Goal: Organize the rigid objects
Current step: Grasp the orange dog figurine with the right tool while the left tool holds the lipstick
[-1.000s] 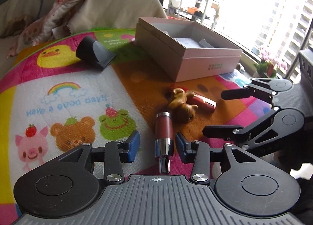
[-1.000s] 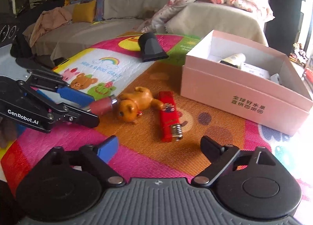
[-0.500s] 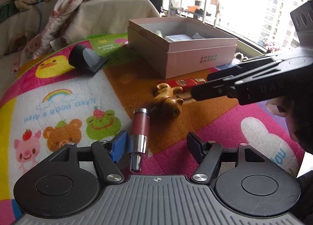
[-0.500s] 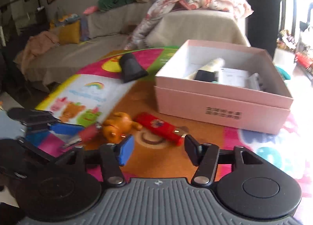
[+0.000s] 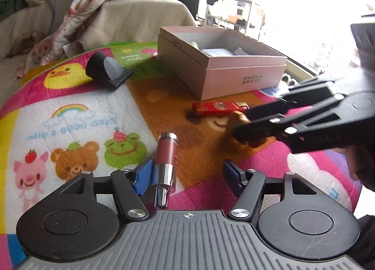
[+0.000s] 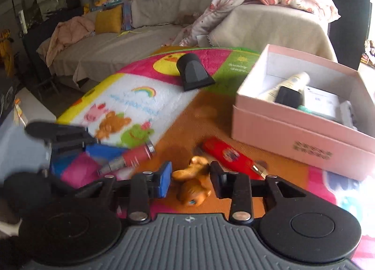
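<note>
Left wrist view first: the left gripper (image 5: 187,172) is seen with its jaws fairly wide, having been opened up from a closer set a second ago and eased back a touch since. The lipstick tube (image 5: 166,159) is lying between them on the play mat (image 5: 77,96), resting against the left blue pad but not pinched, so it looks let go rather than held. The right gripper (image 5: 236,129) has been brought in over the toy bear (image 5: 255,142), which is mostly hidden behind it. The red lighter (image 5: 219,108) sits just in front of the pink box (image 5: 243,80).

Right wrist view: the right gripper (image 6: 190,182) has just been closed down from wide to narrow, and the toy bear (image 6: 192,188) is caught between the pads, apparently gripped now. The lighter (image 6: 230,157) is still on the mat beside it, the lipstick (image 6: 131,158) off to the left. The box (image 6: 302,138) already has a tube and a few bits inside, so the bear is probably headed there next.
</note>
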